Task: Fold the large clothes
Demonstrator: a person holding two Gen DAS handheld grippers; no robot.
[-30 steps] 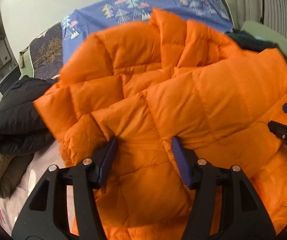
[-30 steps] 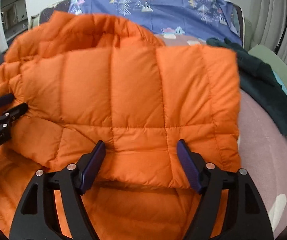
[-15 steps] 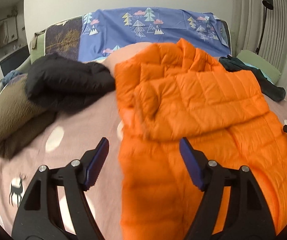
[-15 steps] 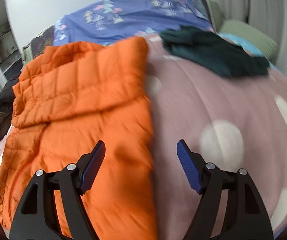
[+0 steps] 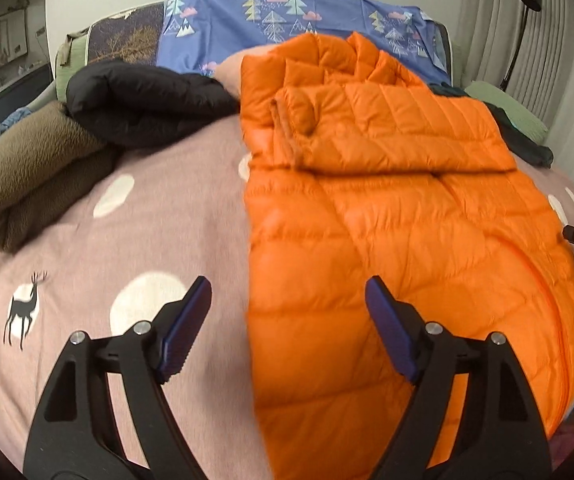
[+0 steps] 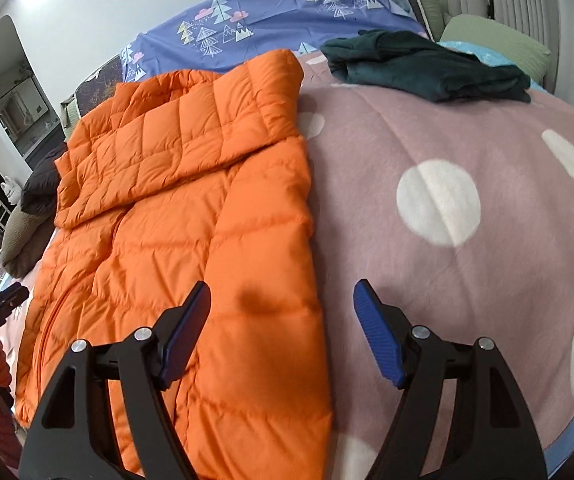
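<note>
The orange puffer jacket (image 5: 407, 216) is now lying flat on the pink spotted blanket (image 6: 467, 152), its top part folded down over the body, no longer lifted. The left gripper (image 5: 287, 316) and right gripper (image 6: 281, 320) are standing spread and empty, having let go of the quilted fabric, and seem to be pulling back toward its near hem.

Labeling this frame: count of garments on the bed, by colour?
Orange: 1, puffer jacket, top folded down
Black: 1, puffer jacket
Olive-brown: 1, fleece
Dark green: 1, folded garment
Total: 4. Both tongs, left and right, are open and hold nothing.
</note>
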